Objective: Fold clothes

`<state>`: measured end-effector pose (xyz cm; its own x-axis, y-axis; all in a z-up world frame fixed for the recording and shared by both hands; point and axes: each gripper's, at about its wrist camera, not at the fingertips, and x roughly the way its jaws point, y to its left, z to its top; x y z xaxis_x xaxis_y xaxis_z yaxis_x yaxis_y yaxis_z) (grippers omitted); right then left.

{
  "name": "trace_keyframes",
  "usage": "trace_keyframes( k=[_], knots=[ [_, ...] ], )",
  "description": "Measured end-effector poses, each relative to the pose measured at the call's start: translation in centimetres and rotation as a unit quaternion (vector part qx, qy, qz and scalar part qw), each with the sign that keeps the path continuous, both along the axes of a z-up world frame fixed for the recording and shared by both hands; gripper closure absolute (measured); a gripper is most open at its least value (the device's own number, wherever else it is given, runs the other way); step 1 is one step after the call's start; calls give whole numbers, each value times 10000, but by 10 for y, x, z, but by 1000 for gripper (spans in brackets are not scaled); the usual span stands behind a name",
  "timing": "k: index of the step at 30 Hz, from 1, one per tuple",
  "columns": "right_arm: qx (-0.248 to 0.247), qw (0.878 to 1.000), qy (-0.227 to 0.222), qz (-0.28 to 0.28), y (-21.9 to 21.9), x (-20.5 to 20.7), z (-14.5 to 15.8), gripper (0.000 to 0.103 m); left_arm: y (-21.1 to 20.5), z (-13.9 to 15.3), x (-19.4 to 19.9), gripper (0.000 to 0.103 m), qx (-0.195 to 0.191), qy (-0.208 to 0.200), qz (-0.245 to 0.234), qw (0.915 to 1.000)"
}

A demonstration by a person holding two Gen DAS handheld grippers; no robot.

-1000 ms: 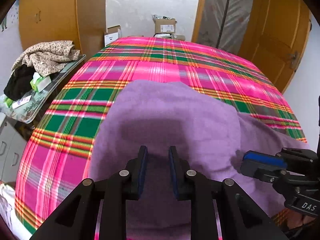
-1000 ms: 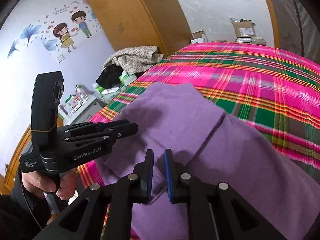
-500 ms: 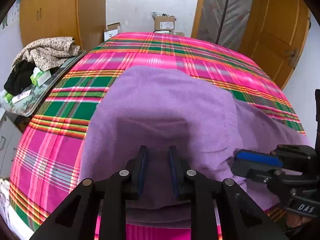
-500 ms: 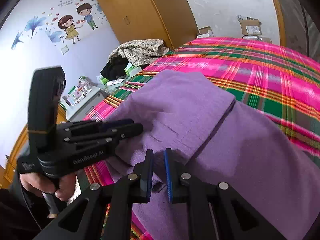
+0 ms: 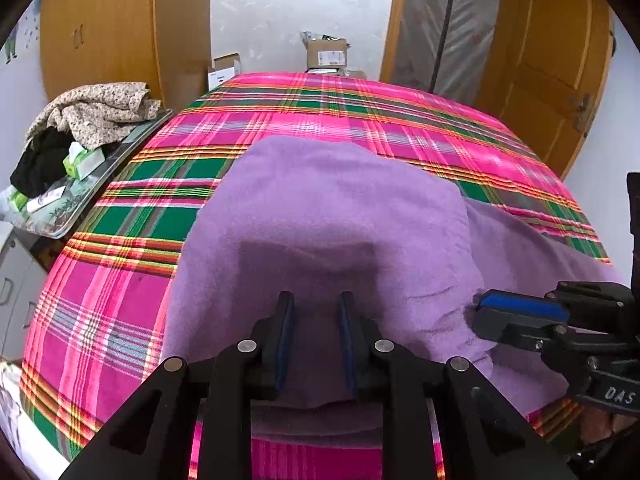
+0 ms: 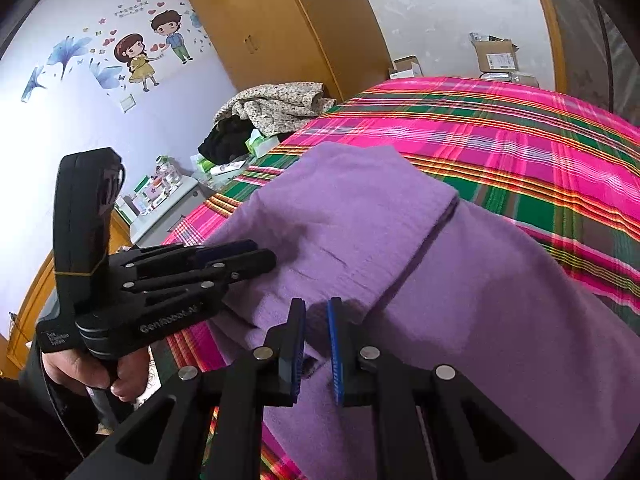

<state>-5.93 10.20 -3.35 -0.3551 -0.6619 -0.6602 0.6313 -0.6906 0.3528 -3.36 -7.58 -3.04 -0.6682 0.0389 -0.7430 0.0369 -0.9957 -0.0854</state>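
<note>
Both tongs sit over the purple garment [image 5: 328,208], which lies partly folded on the plaid bedspread [image 5: 360,120]. Left gripper [image 5: 314,342] has purple cloth between its narrowly parted pads; whether they pinch it I cannot tell. Right gripper [image 6: 316,344] likewise stands slightly apart over a folded edge, grip unclear.

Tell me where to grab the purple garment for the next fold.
Judging by its pose, take the purple garment at its near hem, one gripper toward each near corner, coming from the near bed edge. The folded left flap leaves a loose doubled edge there; the far end lies flat on the plaid bedspread.
</note>
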Motion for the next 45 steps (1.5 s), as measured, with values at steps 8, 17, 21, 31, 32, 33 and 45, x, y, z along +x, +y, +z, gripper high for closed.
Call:
trace_keyframes(
  k=[8,17,21,31,32,33,45],
  knots=[
    [-48,9993,-49,-378,25,-4,0,91,2,7,5,80,-37,60,57,10000],
    [-94,9986,-70,-516,39,1,0,91,21,14,9,80,-46,145,-184,9997],
    [-122,9983,-38,-572,46,4,3,91,29,8,8,80,-86,46,-277,9996],
    [-31,9972,-87,-748,55,8,2,91,29,3,11,80,-124,-31,-302,9995],
    [-16,9970,-79,-776,56,9,2,91,28,4,12,80,-112,-6,-304,9995],
    [5,9967,-78,-813,58,10,3,90,28,6,13,80,-96,21,-312,9995],
    [204,9922,-41,-1228,76,23,4,77,29,2,18,80,-6,-3,-404,9992]
  ],
)
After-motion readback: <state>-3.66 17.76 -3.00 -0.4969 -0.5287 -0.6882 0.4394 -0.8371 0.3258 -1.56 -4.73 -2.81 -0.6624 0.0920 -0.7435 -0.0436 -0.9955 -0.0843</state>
